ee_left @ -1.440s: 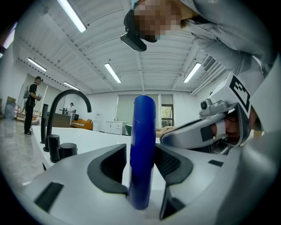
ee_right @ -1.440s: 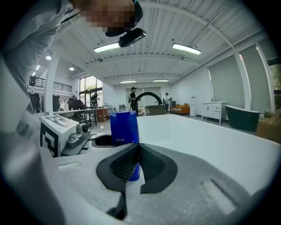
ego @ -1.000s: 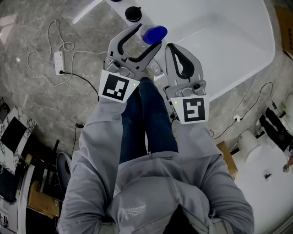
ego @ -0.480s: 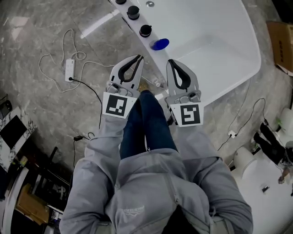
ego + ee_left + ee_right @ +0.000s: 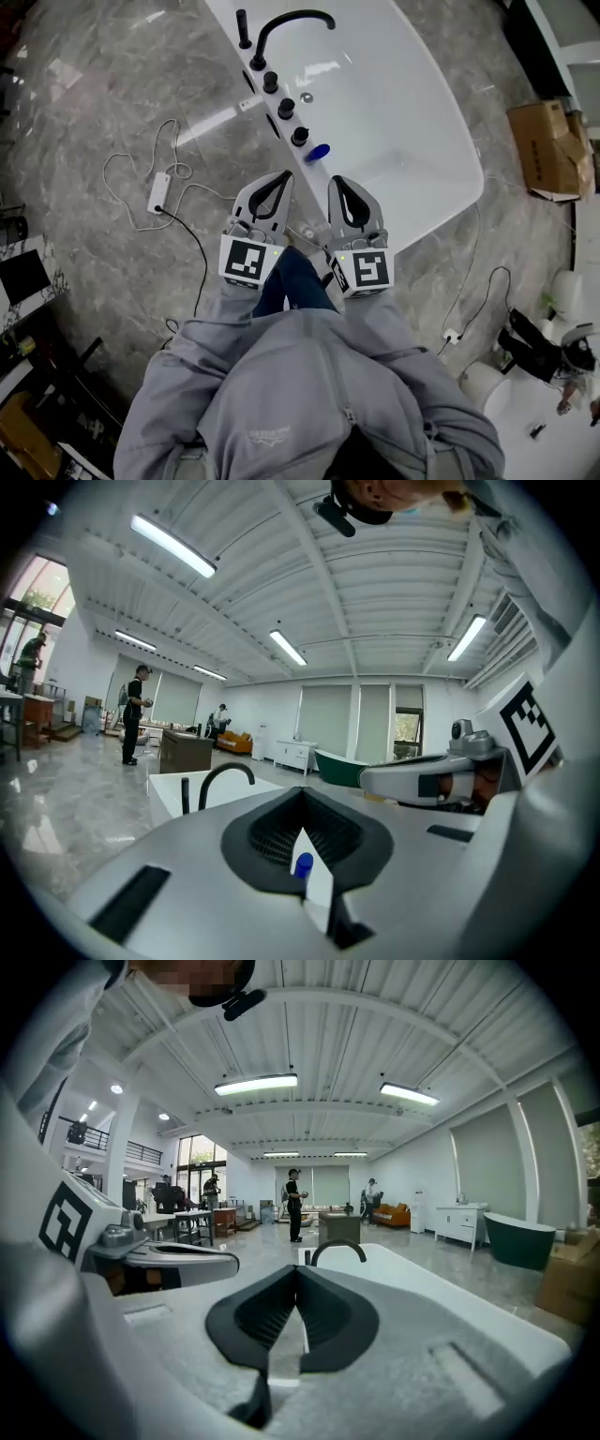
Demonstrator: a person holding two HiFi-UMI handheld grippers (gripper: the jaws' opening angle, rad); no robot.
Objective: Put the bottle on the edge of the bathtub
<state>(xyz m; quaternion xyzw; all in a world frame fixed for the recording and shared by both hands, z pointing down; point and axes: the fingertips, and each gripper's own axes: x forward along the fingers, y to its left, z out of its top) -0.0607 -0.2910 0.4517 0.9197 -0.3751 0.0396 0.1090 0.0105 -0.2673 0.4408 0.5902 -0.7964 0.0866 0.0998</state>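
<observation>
Cable and a white power strip (image 5: pixel 157 192) lie on the marble floor at far left. My left tongs (image 5: pixel 284 174) point toward the bathtub (image 5: pixel 412 112). Their jaws have just been closing and meet at the tips with nothing between them. Just beyond those tips, between my two tongs, the blue-capped bottle (image 5: pixel 318 152) stands on the tub's near rim. It is next to the last of the black knobs (image 5: pixel 300 136) and touches neither tongs. In the left gripper view its blue cap shows through the hollow below the joined tips. My right tongs (image 5: pixel 337 180) are closed too, and empty, beside the left pair. Farther right, a cardboard box (image 5: pixel 548 150) sits on the floor.
</observation>
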